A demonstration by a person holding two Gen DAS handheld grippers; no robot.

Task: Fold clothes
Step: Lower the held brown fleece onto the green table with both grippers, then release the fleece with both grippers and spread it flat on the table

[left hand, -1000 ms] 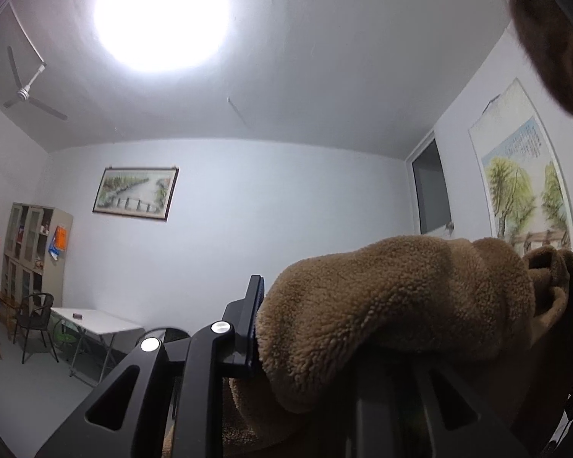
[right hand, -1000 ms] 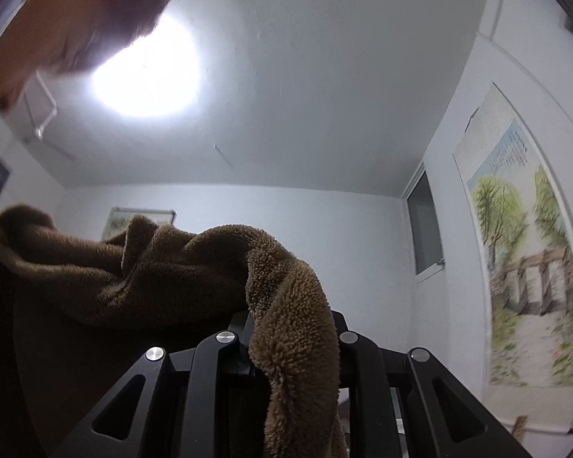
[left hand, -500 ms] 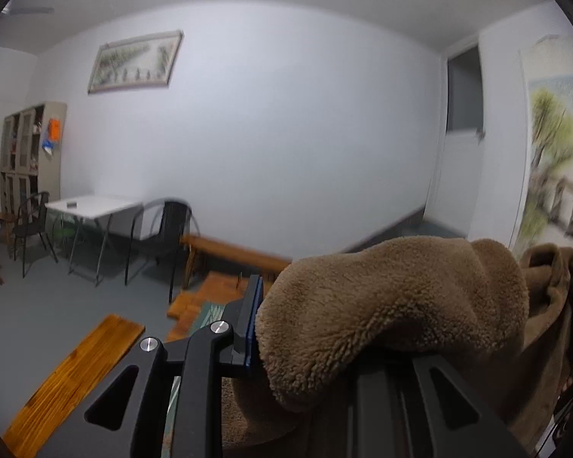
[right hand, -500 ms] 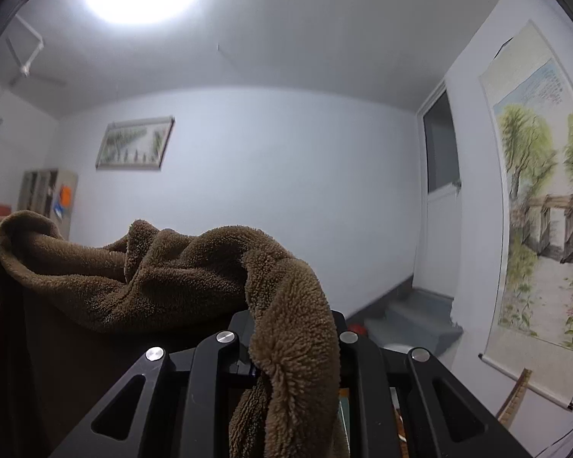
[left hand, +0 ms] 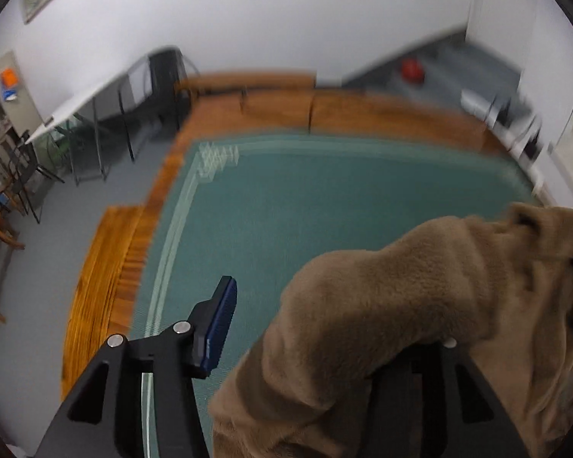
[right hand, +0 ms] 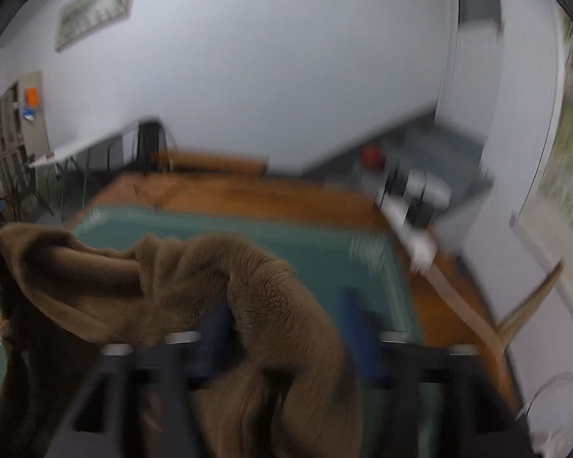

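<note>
Through my left wrist camera, my left claw [left hand: 305, 328] is opening: its blue-padded finger [left hand: 219, 328] stands clear of the fuzzy brown fleece garment [left hand: 401, 305], which drapes over and hides the other finger above the teal woven mat [left hand: 324, 198] on the orange wooden platform [left hand: 363, 112].

Through my right wrist camera, blurred, my right claw [right hand: 286, 336] is opening too, its jaws apart, the garment [right hand: 271, 305] hanging loosely between them and trailing off leftward.
</note>
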